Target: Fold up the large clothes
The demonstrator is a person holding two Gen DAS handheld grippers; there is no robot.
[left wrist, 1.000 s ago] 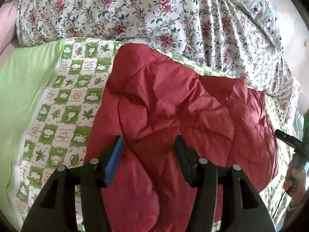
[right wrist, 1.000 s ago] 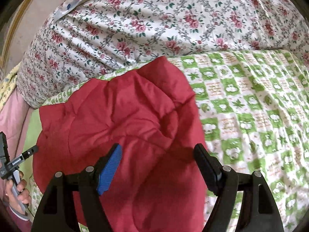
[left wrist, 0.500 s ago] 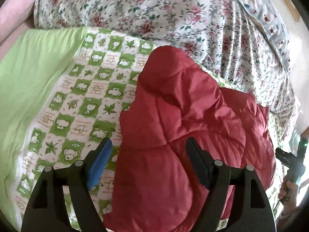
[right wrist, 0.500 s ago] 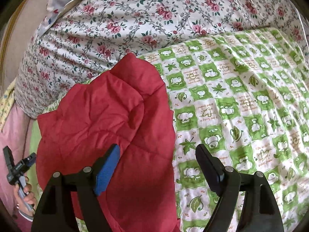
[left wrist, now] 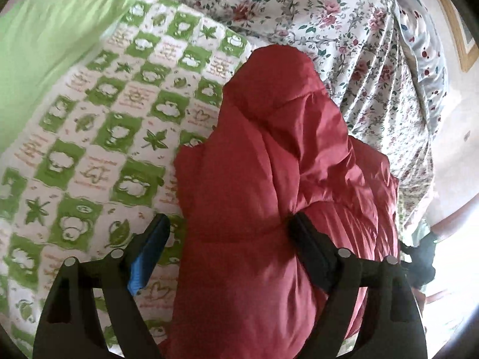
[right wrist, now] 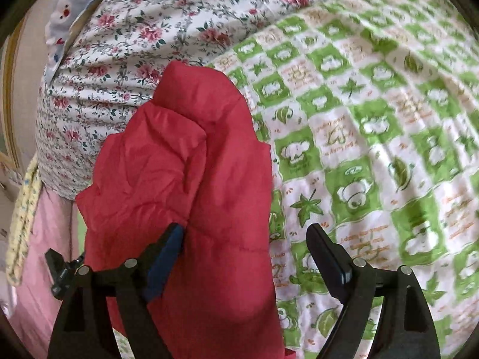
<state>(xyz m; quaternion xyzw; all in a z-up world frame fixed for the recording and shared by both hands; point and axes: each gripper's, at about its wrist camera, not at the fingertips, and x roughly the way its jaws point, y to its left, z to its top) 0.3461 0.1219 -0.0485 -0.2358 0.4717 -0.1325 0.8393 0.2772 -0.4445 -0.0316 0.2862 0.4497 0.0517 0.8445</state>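
Green-and-white checked bedding [left wrist: 98, 137] covers the bed, a floral quilt [right wrist: 125, 48] heaped behind it. On it lies the red padded jacket [left wrist: 269, 179], bunched (its quilted panels creased). The left hand-held gripper [left wrist: 227, 257] is opening, jacket between its fingers but not pinched; the right hand-held gripper [right wrist: 245, 266] is opening over the jacket's edge, gripping nothing.

Green-checked bedspread [right wrist: 374, 155], floral quilt [left wrist: 344, 30] behind, pale wall [left wrist: 458, 137] (bright daylight at right)

Left hand-held gripper [left wrist: 227, 257] and right hand-held gripper [right wrist: 245, 260], jaws opening, apparently gripping nothing.
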